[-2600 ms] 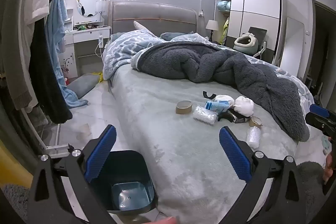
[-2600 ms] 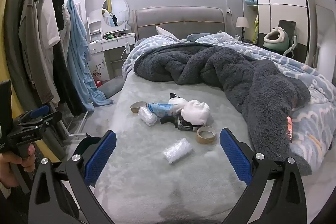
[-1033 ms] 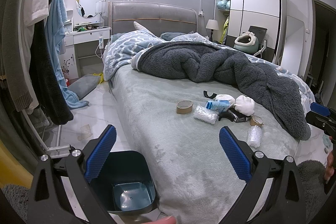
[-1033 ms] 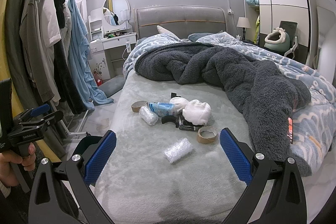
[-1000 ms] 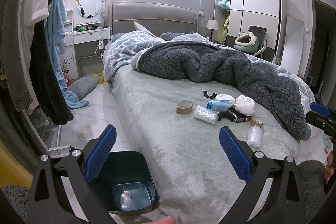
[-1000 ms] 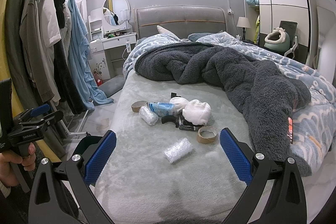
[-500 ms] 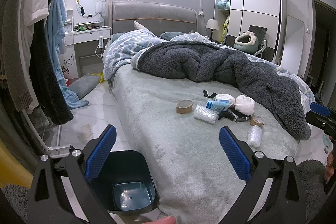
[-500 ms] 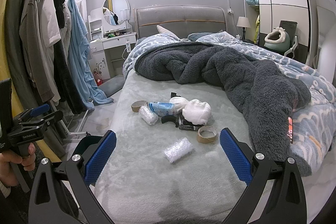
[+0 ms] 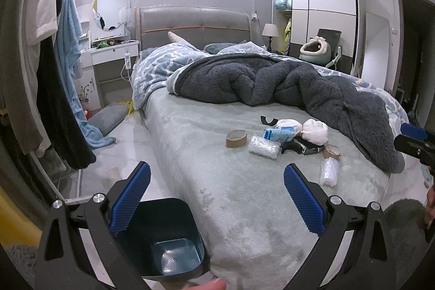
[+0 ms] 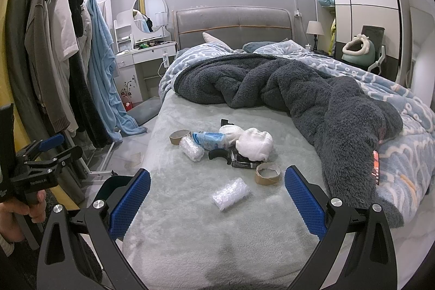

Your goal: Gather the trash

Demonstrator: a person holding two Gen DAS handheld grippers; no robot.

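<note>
The trash pile (image 10: 225,146) lies mid-bed on the grey sheet (image 10: 190,222), a bubble-wrap roll (image 10: 230,193) just toward 6 o'clock of it. Both the right gripper (image 10: 217,203) and left gripper (image 9: 216,193) hang empty, fingers spread wide. A dark bin (image 9: 163,235) stands on the floor at the left view's 7 o'clock.

Both wrist views face the bed (image 9: 217,181) from its foot.

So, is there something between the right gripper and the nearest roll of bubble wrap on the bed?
Nothing visible. The right gripper is open, and the bubble wrap roll lies alone on the bare bed cover just ahead. The tape ring sits beside it, apart.
</note>
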